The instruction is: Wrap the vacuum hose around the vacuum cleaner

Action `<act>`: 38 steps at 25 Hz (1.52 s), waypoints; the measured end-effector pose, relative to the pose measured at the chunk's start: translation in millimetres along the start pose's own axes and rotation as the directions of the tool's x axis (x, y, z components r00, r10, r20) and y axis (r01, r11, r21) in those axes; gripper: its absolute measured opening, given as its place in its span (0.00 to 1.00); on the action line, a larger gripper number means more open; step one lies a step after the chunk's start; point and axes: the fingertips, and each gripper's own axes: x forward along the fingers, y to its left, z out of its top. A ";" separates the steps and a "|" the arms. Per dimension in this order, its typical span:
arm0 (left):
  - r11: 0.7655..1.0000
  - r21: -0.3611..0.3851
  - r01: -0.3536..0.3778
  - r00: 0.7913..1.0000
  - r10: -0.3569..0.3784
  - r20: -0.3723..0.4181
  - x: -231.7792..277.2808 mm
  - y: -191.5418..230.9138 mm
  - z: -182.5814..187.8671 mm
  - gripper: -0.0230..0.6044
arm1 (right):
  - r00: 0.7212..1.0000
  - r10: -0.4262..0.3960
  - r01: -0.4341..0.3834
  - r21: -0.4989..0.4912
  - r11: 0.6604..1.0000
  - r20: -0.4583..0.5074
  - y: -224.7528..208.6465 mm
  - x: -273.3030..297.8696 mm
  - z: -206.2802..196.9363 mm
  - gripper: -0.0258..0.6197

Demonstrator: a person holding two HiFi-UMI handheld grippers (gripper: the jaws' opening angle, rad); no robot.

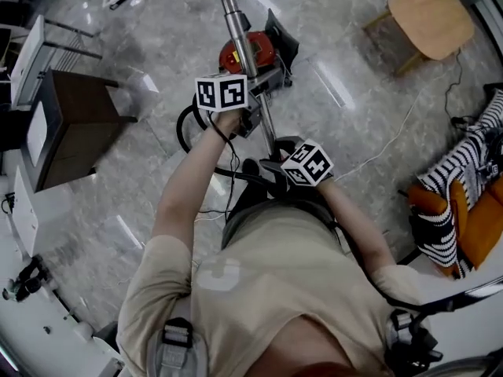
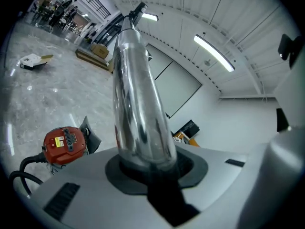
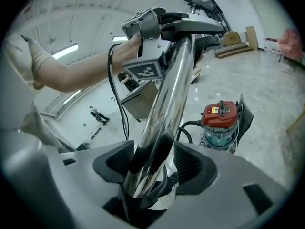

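The vacuum cleaner (image 1: 245,50) is a red canister standing on the grey floor ahead of me. Its chrome wand tube (image 1: 233,14) rises steeply from it towards me. The black hose (image 1: 185,129) loops on the floor beside the canister. My left gripper (image 1: 253,110) is shut on the wand tube (image 2: 138,104), higher up. My right gripper (image 1: 277,152) holds the same tube (image 3: 167,104) lower down, with both pads against it. In the right gripper view the left gripper (image 3: 159,30) shows up the tube, and the canister (image 3: 220,123) stands behind it. The canister (image 2: 64,144) also appears low left in the left gripper view.
A dark cabinet (image 1: 75,124) stands to the left and a round wooden stool (image 1: 428,14) at the back right. An orange seat with striped cloth (image 1: 464,210) is on the right. A thin cable (image 1: 377,151) runs across the floor.
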 end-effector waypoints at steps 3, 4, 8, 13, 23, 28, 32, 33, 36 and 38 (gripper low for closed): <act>0.999 0.006 -0.053 0.998 0.053 0.025 43.6 -20.9 2.5 0.19 | 1.000 0.022 -0.023 -0.061 0.998 -0.016 -25.3 -41.4 -18.1 0.40; 0.998 0.007 -0.064 0.997 0.064 0.032 61.8 -31.0 4.1 0.20 | 0.999 0.027 -0.028 -0.071 0.997 -0.018 -36.6 -59.5 -24.7 0.40; 0.996 0.019 -0.091 0.994 0.090 0.060 113.7 -62.8 13.1 0.19 | 1.000 0.006 -0.009 -0.113 0.994 -0.024 -74.5 -113.0 -41.1 0.40; 0.993 0.037 -0.112 0.989 0.108 0.104 133.6 -81.5 19.9 0.19 | 0.992 -0.009 -0.003 -0.097 0.995 -0.127 -105.0 -131.1 -54.2 0.48; 0.997 -0.009 -0.074 0.992 0.074 0.104 172.2 -89.8 26.3 0.17 | 0.968 -0.011 -0.020 -0.120 0.993 -0.252 -115.3 -144.9 -57.5 0.39; 1.000 -0.003 0.004 0.996 -0.004 0.087 191.1 -87.4 41.7 0.17 | 0.957 -0.118 0.082 -0.142 0.987 -0.265 -153.4 -157.9 -52.4 0.38; 0.997 -0.038 0.065 0.995 -0.061 0.085 212.8 -80.9 61.5 0.17 | 0.926 -0.220 0.166 -0.194 0.967 -0.308 -195.1 -179.5 -41.5 0.37; 0.995 -0.054 0.084 0.993 -0.079 0.087 219.4 -79.7 65.7 0.17 | 0.913 -0.251 0.190 -0.209 0.959 -0.321 -207.9 -187.3 -40.7 0.37; 0.985 -0.100 0.139 0.987 -0.129 0.092 237.0 -74.1 75.7 0.17 | 0.865 -0.345 0.267 -0.248 0.931 -0.364 -248.1 -209.9 -40.9 0.35; 0.979 -0.126 0.159 0.983 -0.145 0.111 241.4 -63.5 82.0 0.17 | 0.826 -0.396 0.318 -0.249 0.915 -0.401 -271.3 -219.6 -42.4 0.33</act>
